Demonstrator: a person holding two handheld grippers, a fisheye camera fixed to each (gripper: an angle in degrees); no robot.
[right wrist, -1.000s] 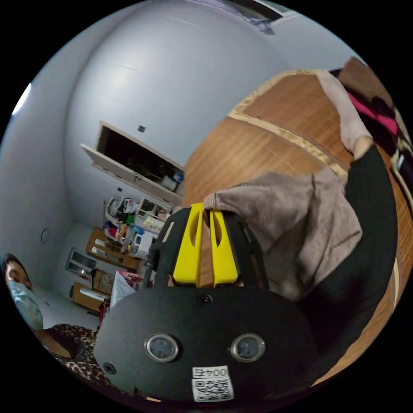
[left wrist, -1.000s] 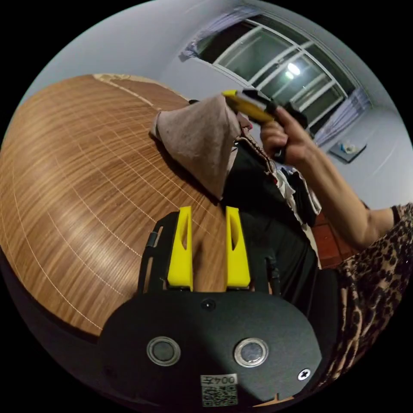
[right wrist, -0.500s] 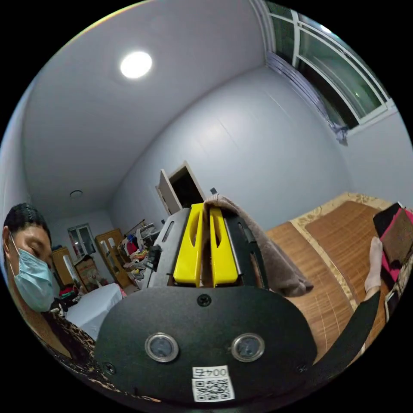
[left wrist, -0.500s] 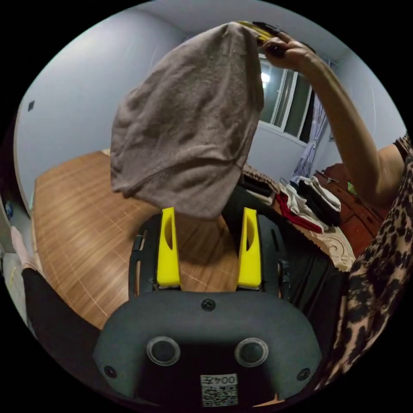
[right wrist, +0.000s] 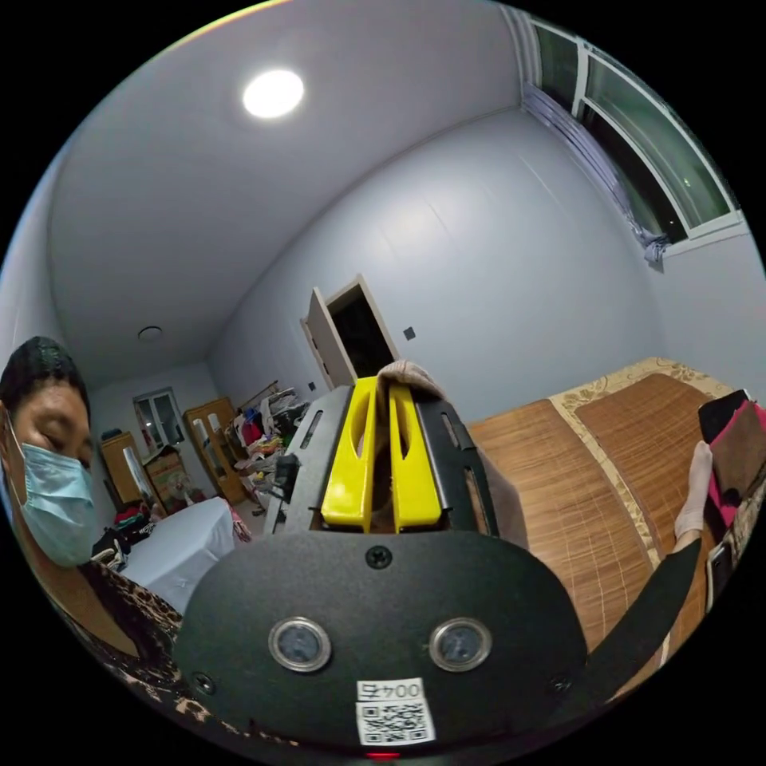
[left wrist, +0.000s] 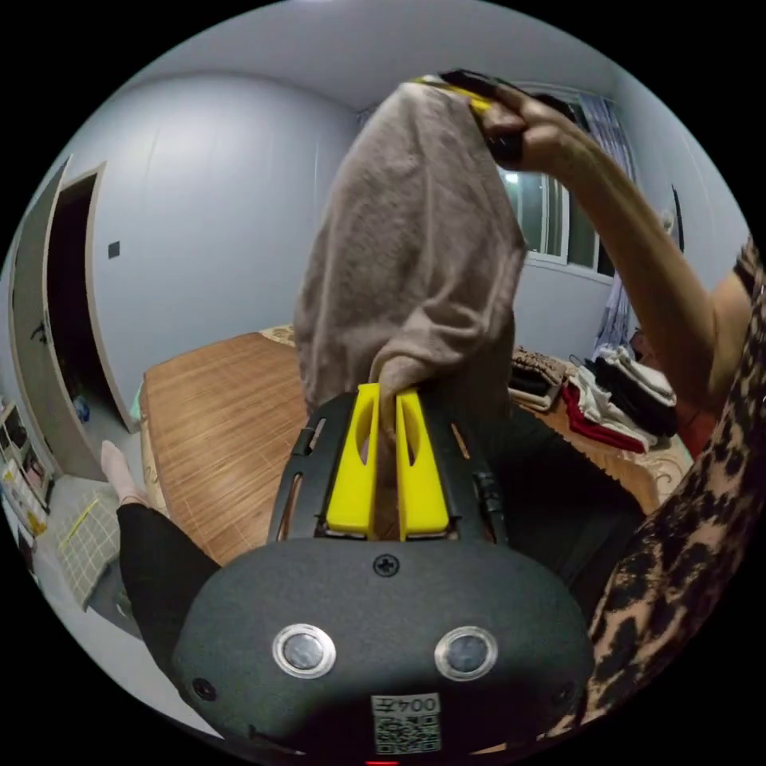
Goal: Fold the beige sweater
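The beige sweater [left wrist: 415,239] hangs in the air above the wooden mat [left wrist: 215,415]. My left gripper [left wrist: 388,399] is shut on its lower edge, a bunch of cloth squeezed between the yellow jaws. At the top of the left gripper view the right gripper [left wrist: 459,86], held in a raised hand, grips the sweater's upper end. In the right gripper view my right gripper [right wrist: 381,391] is shut on a fold of the sweater [right wrist: 407,373], the rest of which drops behind the gripper body.
A stack of folded clothes [left wrist: 614,391] lies at the mat's far right. A leg in black with a white sock [right wrist: 690,495] stretches over the mat. An open doorway [right wrist: 359,331] and cluttered shelves [right wrist: 239,431] stand behind. The person [right wrist: 48,471] sits close by.
My left gripper, open under the hanging sweater half a second ago, has shut on its lower edge. A second ago the sweater still lay partly on the mat; the right gripper has lifted it.
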